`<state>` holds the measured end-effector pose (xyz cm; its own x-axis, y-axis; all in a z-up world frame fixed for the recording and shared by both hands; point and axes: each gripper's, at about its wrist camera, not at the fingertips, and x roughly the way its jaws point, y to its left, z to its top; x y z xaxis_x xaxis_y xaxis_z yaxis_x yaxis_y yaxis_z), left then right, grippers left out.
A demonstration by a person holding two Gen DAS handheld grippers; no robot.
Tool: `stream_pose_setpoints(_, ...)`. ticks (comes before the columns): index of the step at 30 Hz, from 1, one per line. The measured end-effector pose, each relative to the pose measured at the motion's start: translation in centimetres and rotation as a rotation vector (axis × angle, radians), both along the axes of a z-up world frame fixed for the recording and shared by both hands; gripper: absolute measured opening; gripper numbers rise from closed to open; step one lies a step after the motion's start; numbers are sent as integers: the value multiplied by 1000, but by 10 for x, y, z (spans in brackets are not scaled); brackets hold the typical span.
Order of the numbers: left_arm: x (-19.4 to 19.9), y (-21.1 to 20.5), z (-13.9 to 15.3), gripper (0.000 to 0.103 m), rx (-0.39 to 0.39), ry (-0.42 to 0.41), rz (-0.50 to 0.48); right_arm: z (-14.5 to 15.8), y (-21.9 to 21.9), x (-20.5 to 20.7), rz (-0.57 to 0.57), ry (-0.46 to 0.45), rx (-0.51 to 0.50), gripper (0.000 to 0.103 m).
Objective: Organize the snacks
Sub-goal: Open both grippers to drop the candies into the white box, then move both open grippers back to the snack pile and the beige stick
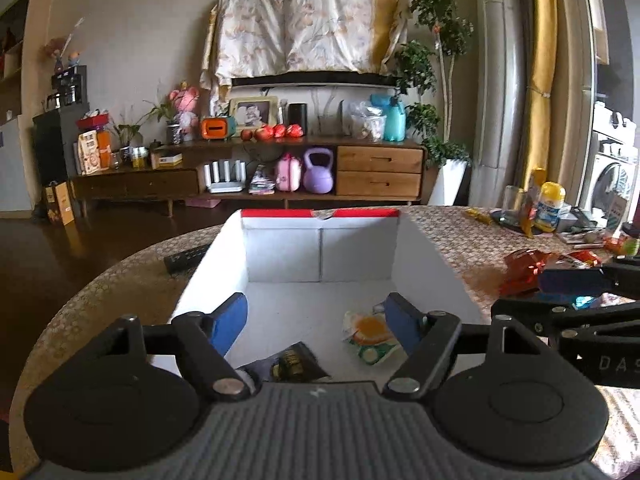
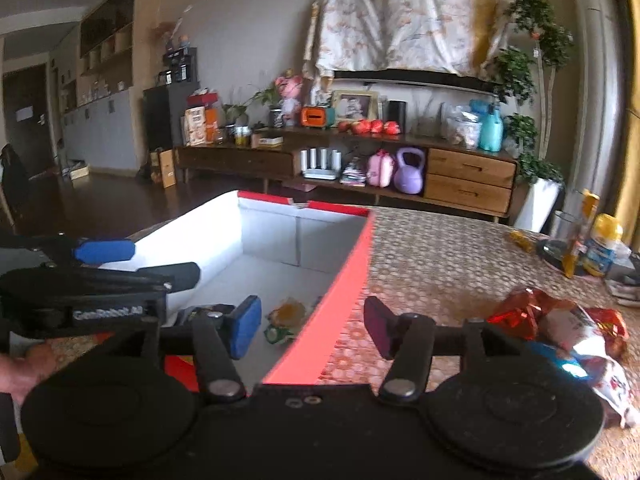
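Both tools tilt downward: left tool (image 1: 316, 318) spread over the white box (image 1: 280, 256), snack packets (image 1: 370, 334) lying inside; right tool (image 2: 316, 326) spread, straddling the box's red wall.

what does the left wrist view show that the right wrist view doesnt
Only the left wrist view shows the dark snack packet on the box floor near the camera, the black remote control left of the box, and a washing machine at far right.

Only the right wrist view shows the box's red outer side wall, a dark doorway at far left, and a hand at the left edge.

Both show the white-lined cardboard box, the green and orange snack pouch inside it, the crinkly red wrappers on the patterned tablecloth, and both grippers open and empty.
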<state>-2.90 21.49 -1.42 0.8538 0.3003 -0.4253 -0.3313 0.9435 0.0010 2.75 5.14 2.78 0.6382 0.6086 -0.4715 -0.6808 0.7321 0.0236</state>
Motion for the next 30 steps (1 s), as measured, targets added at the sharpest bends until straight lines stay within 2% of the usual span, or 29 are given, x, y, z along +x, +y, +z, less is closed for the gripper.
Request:
stream_pose_setpoints(4,1,-12,5,78,6,-12,-24,0,-16,2,-41,6,10,59)
stream_pose_setpoints(7,1,-22,9,86,15,-28,-46,0,-30,2,-70,-3,20,65)
stream_pose_setpoints(14,5,-47,17,86,25,-39,-103,1,-60,3,-145,-12,36,73)
stream_pose_setpoints(18,10,-66,19,96,33,-48,-148,-1,-80,6,-198,-11,46,78)
stream_pose_setpoints(30,35,-122,11,97,36,-25,-293,-11,-140,12,-347,-7,44,83)
